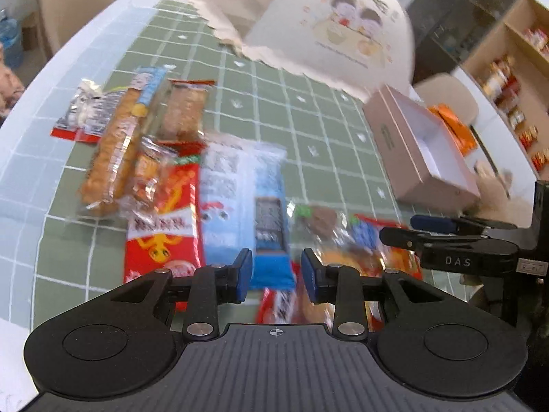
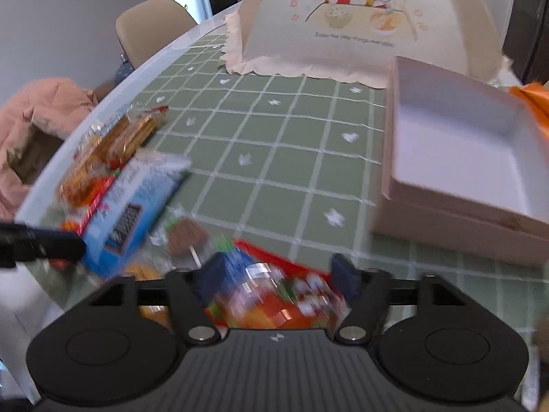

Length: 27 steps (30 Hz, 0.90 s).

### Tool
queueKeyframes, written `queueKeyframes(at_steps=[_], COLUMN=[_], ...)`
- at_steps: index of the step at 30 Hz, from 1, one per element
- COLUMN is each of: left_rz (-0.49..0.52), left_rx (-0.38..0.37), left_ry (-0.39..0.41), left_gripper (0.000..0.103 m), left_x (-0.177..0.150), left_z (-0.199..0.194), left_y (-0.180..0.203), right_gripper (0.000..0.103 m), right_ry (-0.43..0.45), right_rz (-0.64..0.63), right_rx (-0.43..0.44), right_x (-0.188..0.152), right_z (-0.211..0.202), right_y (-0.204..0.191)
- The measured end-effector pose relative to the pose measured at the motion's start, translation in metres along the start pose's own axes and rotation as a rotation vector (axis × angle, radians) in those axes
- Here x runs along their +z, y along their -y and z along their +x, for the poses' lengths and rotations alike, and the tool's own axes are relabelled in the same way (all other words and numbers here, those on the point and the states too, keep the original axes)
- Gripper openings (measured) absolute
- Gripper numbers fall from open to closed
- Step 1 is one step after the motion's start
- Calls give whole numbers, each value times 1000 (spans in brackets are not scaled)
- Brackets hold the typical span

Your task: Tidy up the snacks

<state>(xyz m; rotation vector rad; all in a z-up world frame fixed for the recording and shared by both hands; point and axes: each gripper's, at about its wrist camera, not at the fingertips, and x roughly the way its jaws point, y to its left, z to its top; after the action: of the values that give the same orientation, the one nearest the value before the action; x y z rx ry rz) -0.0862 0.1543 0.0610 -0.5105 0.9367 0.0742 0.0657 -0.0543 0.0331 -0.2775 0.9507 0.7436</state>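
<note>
Several snack packets lie on the green checked cloth (image 1: pixel 302 130). My left gripper (image 1: pixel 276 271) is open, its pads either side of the near end of a light blue packet (image 1: pixel 247 206). A red packet (image 1: pixel 164 219) lies just left of it. My right gripper (image 2: pixel 278 274) is open over a red and orange packet (image 2: pixel 274 298) that lies between its pads. The right gripper also shows at the right of the left wrist view (image 1: pixel 456 237). An open pink box (image 2: pixel 456 158) with a white, bare inside stands to the right.
A cream food cover (image 2: pixel 360 24) with a cartoon of two children stands at the back. More packets (image 1: pixel 120 130) lie at the left by the table's rounded edge. An orange packet (image 1: pixel 456 123) lies behind the box. Shelves (image 1: pixel 514 79) are at the far right.
</note>
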Motion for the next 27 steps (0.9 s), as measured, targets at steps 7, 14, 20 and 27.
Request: queueKeyframes(at_steps=[7, 14, 20, 27], left_rz=[228, 390, 356, 219], left_rx=[5, 128, 136, 145], left_ry=[13, -18, -52, -61], left_gripper=[35, 42, 62, 81], left_x=[-10, -26, -23, -18], left_z=[5, 35, 46, 51], left_y=[65, 103, 89, 65], right_gripper=[82, 82, 85, 85], right_ry=[-1, 24, 39, 66], right_rz=[36, 79, 95, -1], right_rx=[-19, -54, -49, -85], right_x=[-46, -67, -77, -72], right_z=[-20, -35, -40, -39], right_y=[21, 37, 41, 27])
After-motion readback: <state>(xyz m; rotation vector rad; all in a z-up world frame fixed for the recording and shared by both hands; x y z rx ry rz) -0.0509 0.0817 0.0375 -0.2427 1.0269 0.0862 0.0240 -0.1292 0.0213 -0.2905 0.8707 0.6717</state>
